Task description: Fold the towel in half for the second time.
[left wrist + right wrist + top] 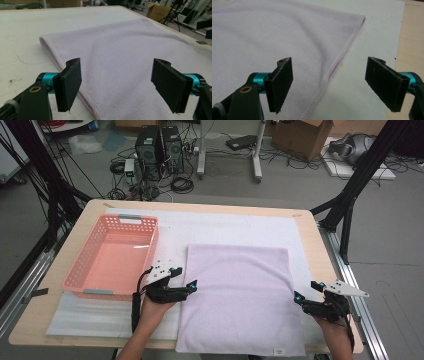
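On the table, far left: pink basket (111,254), empty, well apart from the work.
Left gripper (184,281): jaws spread wide, nothing between the pads, poised at the towel's left edge.
Towel (239,295): lilac, flat on the white mat (305,245), right of the basket.
Right gripper (306,292): jaws spread, astride the right hem.
Risk: closing unevenly could catch only one layer or snag the mat, giving a crooked fold.

A light wooden tabletop (310,227) under a white mat (225,222) fills the frame's lower half. Beyond it, grey floor (280,190) carries two black computer towers (160,147) and tangled cables at upper centre, a cardboard box (302,135) at upper right, black stand legs (357,180) at both sides.
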`<state>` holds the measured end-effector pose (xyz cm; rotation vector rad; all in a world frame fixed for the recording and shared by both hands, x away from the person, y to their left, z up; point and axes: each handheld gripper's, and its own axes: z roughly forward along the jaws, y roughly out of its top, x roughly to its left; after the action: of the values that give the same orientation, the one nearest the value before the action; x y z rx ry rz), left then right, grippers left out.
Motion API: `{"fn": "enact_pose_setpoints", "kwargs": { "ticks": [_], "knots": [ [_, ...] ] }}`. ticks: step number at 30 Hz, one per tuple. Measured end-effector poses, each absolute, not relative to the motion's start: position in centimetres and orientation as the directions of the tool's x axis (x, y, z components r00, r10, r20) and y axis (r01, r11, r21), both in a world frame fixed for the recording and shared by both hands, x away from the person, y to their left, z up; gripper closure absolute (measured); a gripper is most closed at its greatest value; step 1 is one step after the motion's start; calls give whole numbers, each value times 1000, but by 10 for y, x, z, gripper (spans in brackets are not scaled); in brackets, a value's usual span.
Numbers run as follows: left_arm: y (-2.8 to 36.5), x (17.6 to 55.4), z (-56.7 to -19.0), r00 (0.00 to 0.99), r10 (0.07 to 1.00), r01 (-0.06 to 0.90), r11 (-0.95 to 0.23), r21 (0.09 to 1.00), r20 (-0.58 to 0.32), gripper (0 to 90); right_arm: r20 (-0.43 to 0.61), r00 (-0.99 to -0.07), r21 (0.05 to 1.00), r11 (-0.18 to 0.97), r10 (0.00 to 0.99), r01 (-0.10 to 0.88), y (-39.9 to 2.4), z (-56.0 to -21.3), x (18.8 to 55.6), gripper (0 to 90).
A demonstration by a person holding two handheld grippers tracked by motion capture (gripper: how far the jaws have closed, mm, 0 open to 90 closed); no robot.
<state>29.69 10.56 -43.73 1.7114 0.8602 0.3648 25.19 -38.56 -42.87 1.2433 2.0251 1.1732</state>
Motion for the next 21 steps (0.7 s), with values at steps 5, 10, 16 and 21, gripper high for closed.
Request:
{"fn": "enact_pose_setpoints", "kwargs": {
  "ticks": [5, 10, 16, 21],
  "knots": [
    [104, 305, -430, 687, 697, 379, -103, 920, -205, 269, 51, -455, 854, 198, 889, 481, -387, -430, 259, 235],
    [96, 322, -421, 695, 689, 381, -113, 918, -204, 290, 73, -460, 845, 190, 885, 500, -389, -430, 273, 305],
    [86, 349, -425, 674, 715, 404, -150, 902, -183, 341, 97, -465, 816, 197, 880, 543, -390, -429, 297, 511],
    [82, 371, -432, 653, 738, 428, -176, 886, -169, 498, 103, -467, 804, 203, 878, 559, -391, -426, 317, 621]
  ]
}}
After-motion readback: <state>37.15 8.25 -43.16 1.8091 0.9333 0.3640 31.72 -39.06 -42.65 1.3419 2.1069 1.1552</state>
